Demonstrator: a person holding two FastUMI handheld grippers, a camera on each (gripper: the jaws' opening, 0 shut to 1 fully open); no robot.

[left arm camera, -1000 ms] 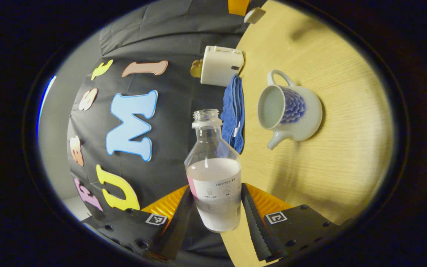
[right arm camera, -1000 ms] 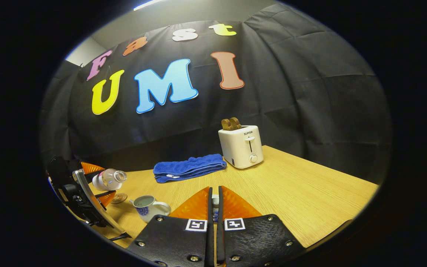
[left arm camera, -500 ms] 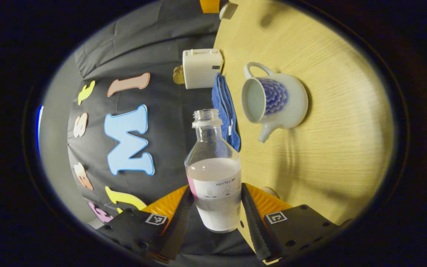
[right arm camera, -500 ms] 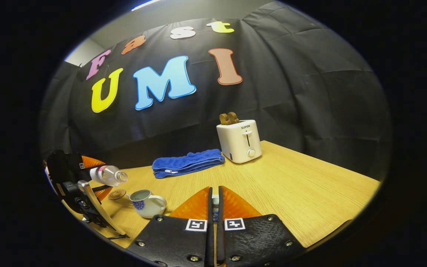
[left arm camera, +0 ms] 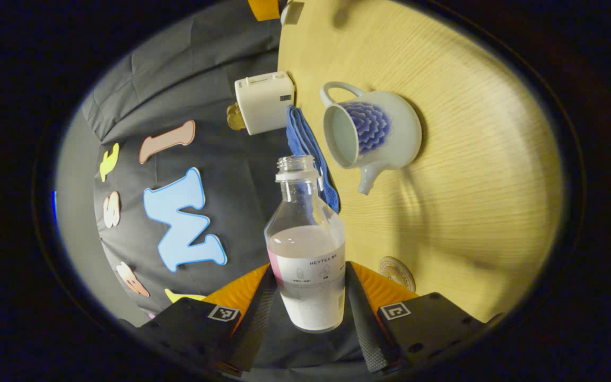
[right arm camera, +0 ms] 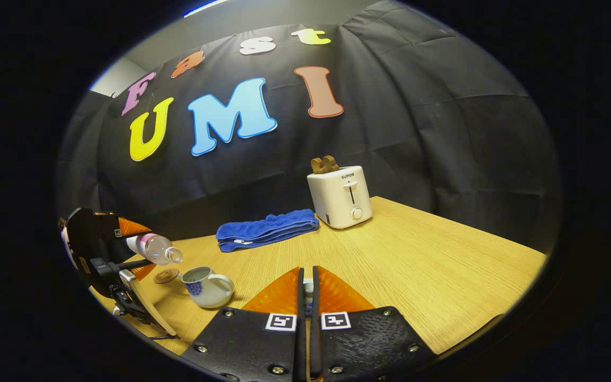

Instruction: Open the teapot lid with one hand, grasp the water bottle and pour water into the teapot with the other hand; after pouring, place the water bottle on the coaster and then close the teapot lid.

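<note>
Here, the left tool [left arm camera: 311, 297] clamps the uncapped water bottle [left arm camera: 308, 249], tipped mouth-first above the lidless teapot [left arm camera: 372, 132] on the counter [left arm camera: 470, 185]. Nearby, the right tool [right arm camera: 307, 297] pinches a small piece that cannot be identified; the coaster [left arm camera: 396, 271] lies just beside the teapot.

Warm overhead light is brightening the pale wooden table [right arm camera: 417, 265] while the booth is staying dim. The white ceramic teapot with blue petals [left arm camera: 372, 130] is casting a soft shadow. Fisheye distortion is bending the table's edges; focus is holding sharp throughout.
</note>
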